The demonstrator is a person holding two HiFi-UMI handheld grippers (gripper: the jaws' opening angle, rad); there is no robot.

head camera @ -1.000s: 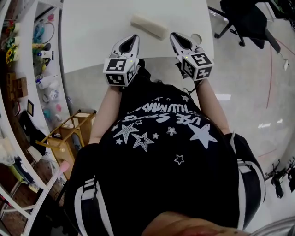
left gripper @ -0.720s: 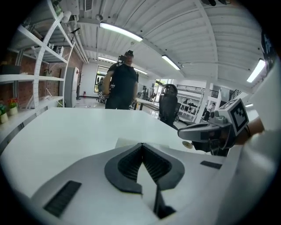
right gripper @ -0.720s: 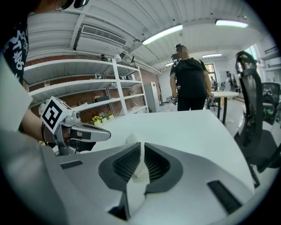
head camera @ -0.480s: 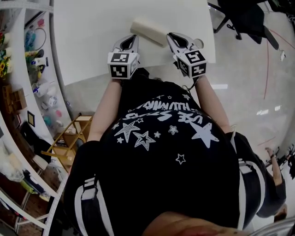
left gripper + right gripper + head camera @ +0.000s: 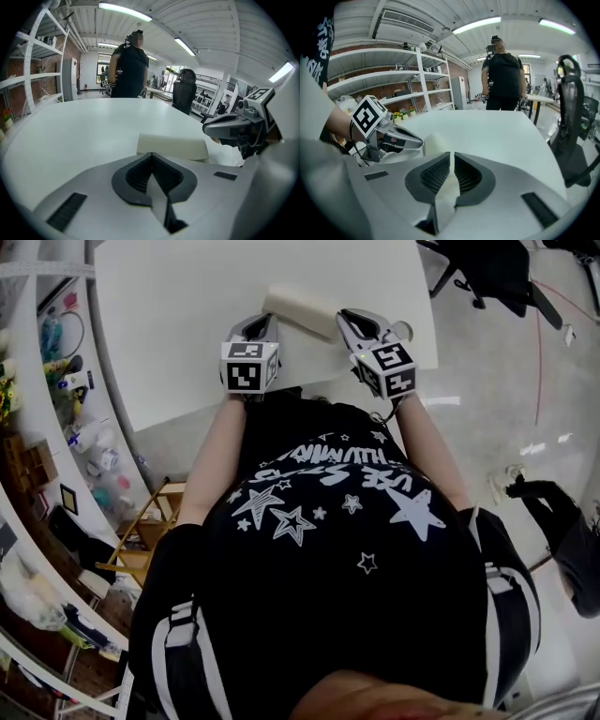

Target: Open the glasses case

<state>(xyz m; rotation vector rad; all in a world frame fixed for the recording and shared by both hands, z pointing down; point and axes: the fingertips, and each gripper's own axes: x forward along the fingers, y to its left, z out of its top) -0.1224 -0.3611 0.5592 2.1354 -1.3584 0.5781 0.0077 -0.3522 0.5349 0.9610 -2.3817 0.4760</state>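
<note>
The glasses case, a pale cream oblong, lies shut and flat on the white surface, near its edge on the person's side, with its long side slanting from 10 o'clock to 4 o'clock in the head view. No seam or hinge can be made out in any view.

The left tongs sit at about 8 o'clock from the case and the right tongs at about 4 o'clock. Both point up toward it, with the case between their tips. Each gripper view shows the case just beyond that gripper's own tips, at 12 o'clock, and the other tongs off to the side. Whether either tip touches the case cannot be told.

Both pairs of tongs are pressed together and hold nothing.

The step in hand looks like the approach before any grasp. To do it well, one pair of tongs would likely need to spread and pin the lower half against the surface. The other pair would then catch the lid's lip and lift it slowly. A light case may slide on the smooth top, so the steadying hold should come first.
</note>
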